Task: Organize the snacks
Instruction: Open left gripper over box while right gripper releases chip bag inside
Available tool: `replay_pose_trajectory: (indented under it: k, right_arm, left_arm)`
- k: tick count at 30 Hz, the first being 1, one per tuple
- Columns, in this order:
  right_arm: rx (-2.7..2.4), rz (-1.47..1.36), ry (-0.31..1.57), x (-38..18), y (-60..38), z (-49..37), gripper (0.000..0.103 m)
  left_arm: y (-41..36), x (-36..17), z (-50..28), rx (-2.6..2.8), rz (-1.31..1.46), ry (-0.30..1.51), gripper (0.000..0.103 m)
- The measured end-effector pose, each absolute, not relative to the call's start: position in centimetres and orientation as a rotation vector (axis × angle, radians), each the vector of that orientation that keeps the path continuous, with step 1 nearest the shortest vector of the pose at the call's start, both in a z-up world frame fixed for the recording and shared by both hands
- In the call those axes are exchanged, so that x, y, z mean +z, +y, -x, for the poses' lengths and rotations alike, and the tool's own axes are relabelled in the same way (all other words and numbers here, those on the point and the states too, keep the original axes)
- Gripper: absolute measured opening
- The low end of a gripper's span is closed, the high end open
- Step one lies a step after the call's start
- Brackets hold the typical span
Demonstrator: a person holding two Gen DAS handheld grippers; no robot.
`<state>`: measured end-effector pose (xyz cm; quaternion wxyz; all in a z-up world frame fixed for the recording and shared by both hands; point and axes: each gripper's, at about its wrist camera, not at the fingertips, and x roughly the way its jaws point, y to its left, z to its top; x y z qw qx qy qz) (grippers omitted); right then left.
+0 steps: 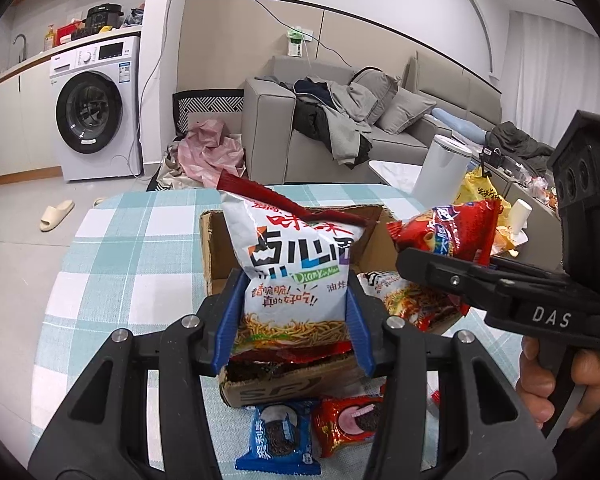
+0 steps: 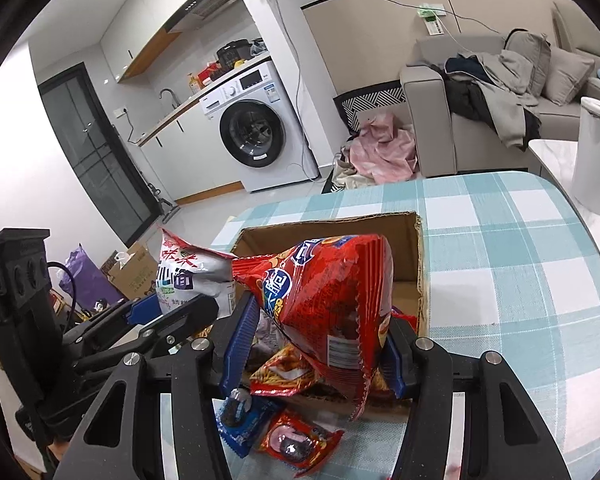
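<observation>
My left gripper (image 1: 294,320) is shut on a white noodle-snack bag (image 1: 296,272) and holds it upright over the open cardboard box (image 1: 210,240). My right gripper (image 2: 316,344) is shut on a red snack bag (image 2: 332,300), held above the same box (image 2: 420,264). The right gripper (image 1: 440,264) with its red bag (image 1: 448,228) shows at the right of the left wrist view. The left gripper (image 2: 168,312) with its white bag (image 2: 188,276) shows at the left of the right wrist view. More snack packs (image 1: 416,300) lie inside the box.
A blue cookie pack (image 1: 280,440) and a red cookie pack (image 1: 352,424) lie on the checked tablecloth (image 1: 120,280) in front of the box. A white bin (image 1: 440,168) stands beyond the table's far right. A sofa and a washing machine stand behind.
</observation>
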<state>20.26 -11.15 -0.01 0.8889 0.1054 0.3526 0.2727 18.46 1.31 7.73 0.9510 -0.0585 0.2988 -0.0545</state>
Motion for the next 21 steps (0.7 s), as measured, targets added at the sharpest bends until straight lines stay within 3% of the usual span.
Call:
replay_pose_trajectory:
  k: [14,17,19,21]
  right_arm:
    - [0.527,-0.177,0.772,-1.6,-9.9,-22.6,0.056]
    - [0.511,-0.136,0.747,-1.2,-9.9,-22.1,0.064]
    - [0.512,-0.12,0.72,-0.8,-10.1,-21.5,0.073]
    - [0.526,-0.118,0.705,-0.6,-10.4,-21.1,0.083]
  left_arm:
    - [0.9,6.0,-20.5,-0.104,0.098,0.652,0.045]
    - [1.3,5.9,-20.3,-0.104,0.108,0.646,0.045]
    - [1.5,5.9,-20.0,-0.1,0.111,0.649,0.051]
    - [1.8,6.2,-19.6,-0.085,0.105,0.644,0.068]
